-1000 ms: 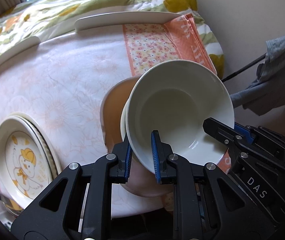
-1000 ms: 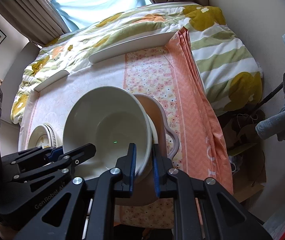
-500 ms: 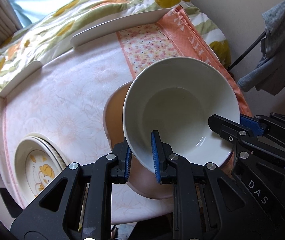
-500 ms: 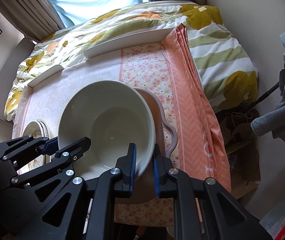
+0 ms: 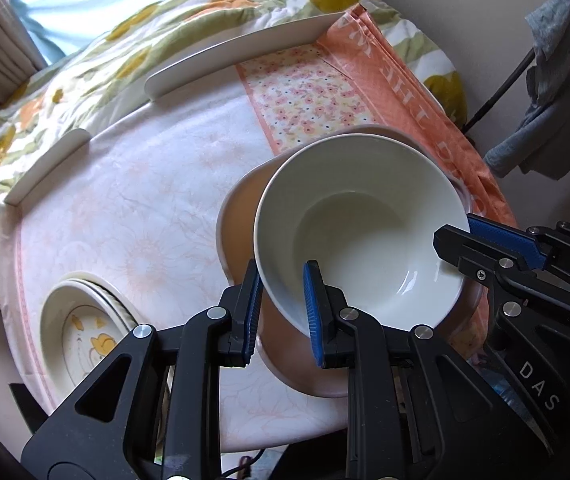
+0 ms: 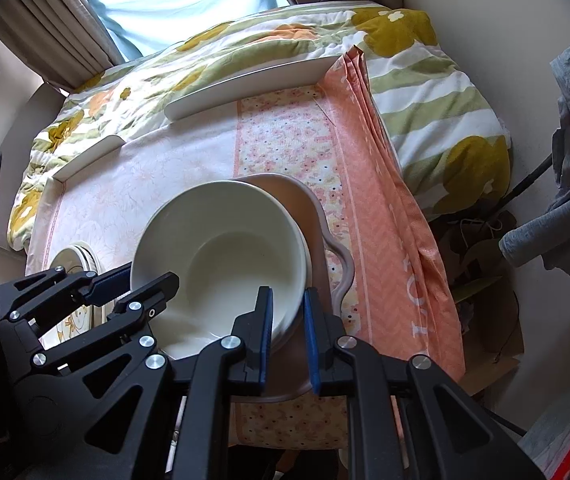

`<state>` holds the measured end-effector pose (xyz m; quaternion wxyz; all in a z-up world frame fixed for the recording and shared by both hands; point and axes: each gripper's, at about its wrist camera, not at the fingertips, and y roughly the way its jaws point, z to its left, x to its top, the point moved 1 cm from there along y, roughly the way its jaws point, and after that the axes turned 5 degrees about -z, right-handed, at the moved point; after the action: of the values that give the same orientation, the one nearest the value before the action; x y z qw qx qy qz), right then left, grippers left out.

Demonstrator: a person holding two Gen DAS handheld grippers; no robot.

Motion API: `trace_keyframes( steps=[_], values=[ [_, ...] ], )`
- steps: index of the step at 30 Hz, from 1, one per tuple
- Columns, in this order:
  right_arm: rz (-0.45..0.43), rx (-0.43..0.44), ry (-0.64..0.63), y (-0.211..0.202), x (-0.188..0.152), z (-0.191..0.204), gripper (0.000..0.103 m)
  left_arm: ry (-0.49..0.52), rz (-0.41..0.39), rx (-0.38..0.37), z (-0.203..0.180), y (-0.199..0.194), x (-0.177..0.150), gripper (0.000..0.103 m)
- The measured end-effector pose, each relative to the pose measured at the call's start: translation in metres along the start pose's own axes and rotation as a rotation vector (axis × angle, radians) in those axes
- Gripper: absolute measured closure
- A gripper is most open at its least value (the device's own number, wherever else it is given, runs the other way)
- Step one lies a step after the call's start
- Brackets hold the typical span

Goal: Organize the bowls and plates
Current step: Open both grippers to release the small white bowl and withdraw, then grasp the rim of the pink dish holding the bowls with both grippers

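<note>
We grip the white bowl (image 5: 361,232) with left fingers (image 5: 282,309) and right fingers (image 6: 287,334); since levelled, it nears nesting in the pink dish (image 6: 317,216).

The white bowl (image 5: 361,236) I held looked like glazed ceramic, smooth and glossy. The pink tray (image 5: 241,236) under it seemed matt plastic. My left gripper (image 5: 281,312) and right gripper (image 6: 287,334) were matt black plastic with ribbed blue pads and shiny metal screws. The tablecloth (image 5: 133,208) was soft printed cloth, and the quilt (image 6: 425,92) behind it was puffy fabric.
</note>
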<state>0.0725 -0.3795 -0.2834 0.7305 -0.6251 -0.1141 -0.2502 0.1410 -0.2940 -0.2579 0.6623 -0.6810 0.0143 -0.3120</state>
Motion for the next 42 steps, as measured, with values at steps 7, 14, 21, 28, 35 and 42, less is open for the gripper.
trace_keyframes(
  steps=[7, 14, 21, 28, 35, 42],
  values=[
    [-0.03, 0.011, 0.013, -0.013, 0.003, 0.0, 0.089, -0.077, -0.035, -0.038, 0.021, -0.015, -0.001, 0.086],
    [-0.065, 0.018, 0.016, -0.029, 0.005, -0.001, 0.089, -0.156, -0.075, -0.07, 0.042, -0.039, -0.004, 0.086],
    [-0.116, 0.062, -0.049, -0.063, 0.012, -0.011, 0.085, -0.237, -0.153, -0.057, 0.075, -0.076, -0.008, 0.016],
    [-0.2, 0.008, -0.194, -0.091, -0.003, -0.018, 0.0, -0.228, -0.194, -0.043, 0.086, -0.094, -0.035, 0.0],
    [-0.191, -0.051, -0.229, -0.083, -0.028, -0.024, 0.0, -0.224, -0.329, -0.092, 0.074, -0.091, -0.064, 0.0],
    [-0.126, -0.088, -0.134, -0.045, -0.037, -0.037, 0.0, -0.234, -0.266, -0.065, 0.051, -0.043, -0.073, 0.0]
  ],
)
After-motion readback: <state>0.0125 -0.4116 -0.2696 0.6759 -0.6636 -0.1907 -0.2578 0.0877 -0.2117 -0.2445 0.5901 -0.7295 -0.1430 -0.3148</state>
